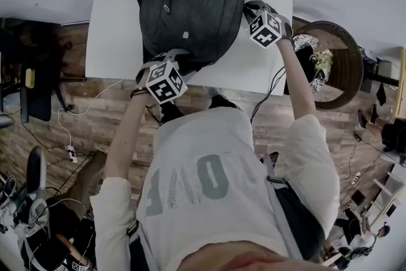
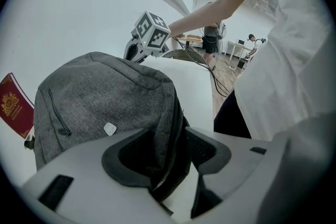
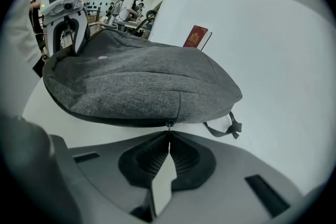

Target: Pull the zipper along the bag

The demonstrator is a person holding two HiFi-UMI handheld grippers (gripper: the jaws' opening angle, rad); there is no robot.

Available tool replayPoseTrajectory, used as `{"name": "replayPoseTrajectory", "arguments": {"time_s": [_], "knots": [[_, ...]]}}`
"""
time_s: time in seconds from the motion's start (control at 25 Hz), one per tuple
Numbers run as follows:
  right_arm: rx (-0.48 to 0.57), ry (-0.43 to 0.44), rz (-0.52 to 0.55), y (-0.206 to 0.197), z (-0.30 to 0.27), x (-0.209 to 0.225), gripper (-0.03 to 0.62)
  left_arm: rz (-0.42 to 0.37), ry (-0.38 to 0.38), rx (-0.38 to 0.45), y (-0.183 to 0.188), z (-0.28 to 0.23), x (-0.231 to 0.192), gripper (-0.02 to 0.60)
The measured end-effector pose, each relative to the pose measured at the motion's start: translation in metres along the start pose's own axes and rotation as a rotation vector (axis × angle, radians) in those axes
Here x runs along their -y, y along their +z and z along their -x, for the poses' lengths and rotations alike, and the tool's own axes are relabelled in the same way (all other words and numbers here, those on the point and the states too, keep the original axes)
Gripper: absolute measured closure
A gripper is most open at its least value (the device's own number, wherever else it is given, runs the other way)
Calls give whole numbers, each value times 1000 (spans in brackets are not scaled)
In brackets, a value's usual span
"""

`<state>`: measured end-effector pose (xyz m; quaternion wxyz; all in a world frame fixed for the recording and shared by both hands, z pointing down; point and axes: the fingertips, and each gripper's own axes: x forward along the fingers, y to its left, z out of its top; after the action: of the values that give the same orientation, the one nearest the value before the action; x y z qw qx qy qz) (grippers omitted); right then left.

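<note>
White table, rectangular, standing over a wood-plank floor, and carrying everything listed below. Grey fabric bag, a backpack, lying flat at the middle of the table with its face up; a slanted pocket zip and a small pale tag show on that face. Left tongs, set at the bag's near corner on the person's left, jaws partly apart and clamped on a dark folded edge of the bag, which fills the gap between the pads. Right tongs, set at the bag's opposite side edge, jaws brought fully together with the pads meeting in a thin line; their tips pinch the zipper pull where it hangs from the seam. Red booklet with a gold emblem on its cover, lying on the table just beyond the far end of the bag, apart from both tongs. Grey strap, a short webbing loop trailing from the bag's edge onto the table. Zipper pull, small and dark, on the zip line that runs along the bag's lower side edge, directly at the right tongs' tips.
</note>
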<state>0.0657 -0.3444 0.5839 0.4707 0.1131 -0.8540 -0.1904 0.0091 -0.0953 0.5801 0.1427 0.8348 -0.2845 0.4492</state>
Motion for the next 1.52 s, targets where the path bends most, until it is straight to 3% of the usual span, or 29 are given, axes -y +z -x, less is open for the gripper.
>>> {"name": "replayPoseTrajectory", "arguments": {"time_s": [0.32, 0.56, 0.84, 1.36, 1.52], "knots": [[-77, 75, 37, -8, 5, -11, 562, 2, -3, 1, -3, -1, -4, 360], [-115, 184, 98, -12, 19, -49, 562, -4, 7, 2, -3, -4, -6, 367], [-131, 296, 53, -8, 42, -105, 560, -14, 6, 12, -3, -4, -7, 371], [-149, 391, -86, 21, 78, -183, 560, -46, 5, 47, 1, -5, 1, 383], [-165, 409, -83, 35, 81, -200, 560, -54, 10, 58, -2, -5, -1, 383]]}}
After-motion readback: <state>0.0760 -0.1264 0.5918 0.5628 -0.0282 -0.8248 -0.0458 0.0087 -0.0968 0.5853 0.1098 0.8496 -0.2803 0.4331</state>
